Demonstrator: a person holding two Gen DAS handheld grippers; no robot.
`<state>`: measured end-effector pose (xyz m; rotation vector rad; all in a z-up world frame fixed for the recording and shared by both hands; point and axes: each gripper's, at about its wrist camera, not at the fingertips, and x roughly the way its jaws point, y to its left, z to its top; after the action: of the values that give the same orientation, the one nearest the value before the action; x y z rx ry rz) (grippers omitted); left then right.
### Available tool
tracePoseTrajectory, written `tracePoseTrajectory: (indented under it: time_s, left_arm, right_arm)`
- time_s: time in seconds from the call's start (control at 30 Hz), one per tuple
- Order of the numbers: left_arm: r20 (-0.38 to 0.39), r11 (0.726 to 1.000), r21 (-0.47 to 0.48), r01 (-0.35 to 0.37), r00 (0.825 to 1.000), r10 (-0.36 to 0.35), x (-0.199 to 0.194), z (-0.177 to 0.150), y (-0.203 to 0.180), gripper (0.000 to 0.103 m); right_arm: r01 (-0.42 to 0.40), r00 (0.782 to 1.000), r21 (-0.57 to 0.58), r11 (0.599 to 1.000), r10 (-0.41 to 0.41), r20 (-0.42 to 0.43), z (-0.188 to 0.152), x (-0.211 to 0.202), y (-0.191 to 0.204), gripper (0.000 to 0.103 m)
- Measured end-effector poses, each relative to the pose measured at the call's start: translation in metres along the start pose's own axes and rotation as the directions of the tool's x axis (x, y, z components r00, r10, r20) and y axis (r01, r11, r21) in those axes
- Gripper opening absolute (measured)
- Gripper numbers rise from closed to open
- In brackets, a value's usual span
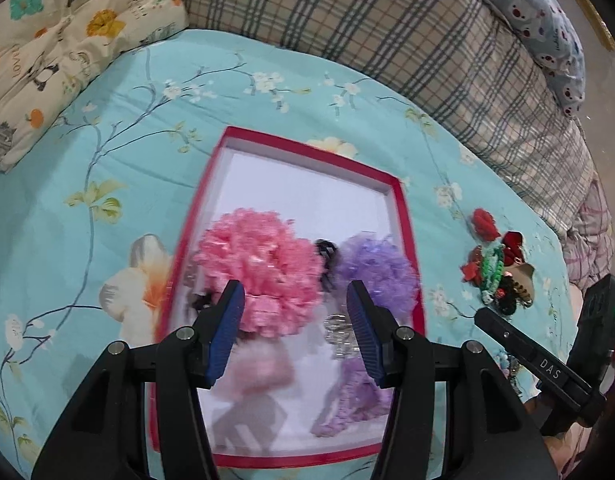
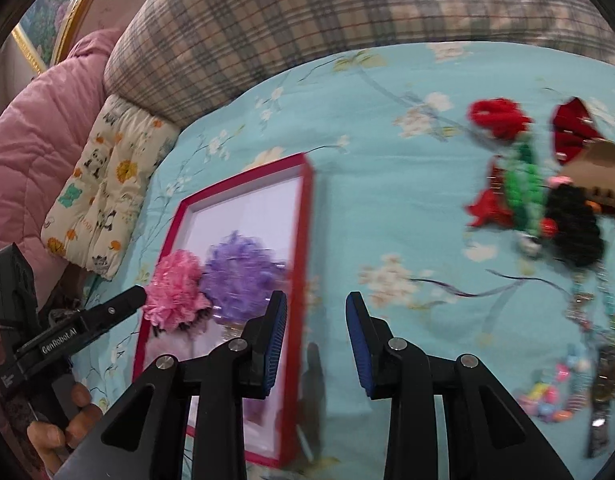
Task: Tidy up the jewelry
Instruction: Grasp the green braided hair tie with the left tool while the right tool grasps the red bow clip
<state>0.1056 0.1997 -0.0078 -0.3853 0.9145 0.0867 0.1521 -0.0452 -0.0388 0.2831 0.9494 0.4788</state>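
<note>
A red-rimmed box (image 1: 403, 208) with a white floor lies on the blue floral bedspread; it also shows in the right wrist view (image 2: 307, 216). Inside lie a pink fluffy scrunchie (image 1: 263, 268), a purple one (image 1: 377, 270), a black clip (image 1: 325, 250) and a silvery piece (image 1: 339, 330). My left gripper (image 1: 295, 312) is open and empty just above the box, in front of the pink scrunchie. My right gripper (image 2: 316, 322) is open and empty over the bedspread, right of the box. A pile of loose accessories (image 2: 535, 184), red, green and black, lies further right.
A beaded bracelet and chains (image 2: 579, 364) lie at the right edge. A plaid pillow (image 1: 387, 20) and a panda-print cushion (image 1: 59, 40) line the back of the bed. A pink jacket (image 2: 39, 128) is at the left.
</note>
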Motion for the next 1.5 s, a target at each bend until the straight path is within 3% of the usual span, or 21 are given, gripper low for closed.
tracePoseTrajectory:
  time_s: [0.4, 0.77, 1.13, 1.33, 1.5]
  left_arm:
    - [-0.038, 0.991, 0.095, 0.09, 0.996, -0.086, 0.008, -0.01, -0.07, 0.051]
    - [-0.108, 0.973, 0.166, 0.164, 0.983, -0.147, 0.033, -0.02, -0.134, 0.054]
    - [-0.183, 0.951, 0.21, 0.228, 0.964, -0.191, 0.081, -0.014, -0.197, 0.054]
    - [-0.227, 0.935, 0.232, 0.268, 0.95, -0.215, 0.114, -0.01, -0.233, 0.054]
    - [-0.233, 0.931, 0.231, 0.283, 0.945, -0.23, 0.14, 0.0, -0.25, 0.054]
  right_arm:
    - [0.136, 0.987, 0.112, 0.984, -0.145, 0.076, -0.007, -0.063, -0.091, 0.034]
    - [0.214, 0.966, 0.177, 0.961, -0.235, 0.111, 0.003, -0.091, -0.156, 0.034]
    - [0.257, 0.948, 0.19, 0.947, -0.286, 0.141, 0.044, -0.091, -0.205, 0.034]
    - [0.23, 0.959, 0.192, 0.954, -0.256, 0.119, 0.077, -0.075, -0.233, 0.034]
    - [0.207, 0.972, 0.148, 0.967, -0.22, 0.084, 0.1, -0.055, -0.239, 0.041]
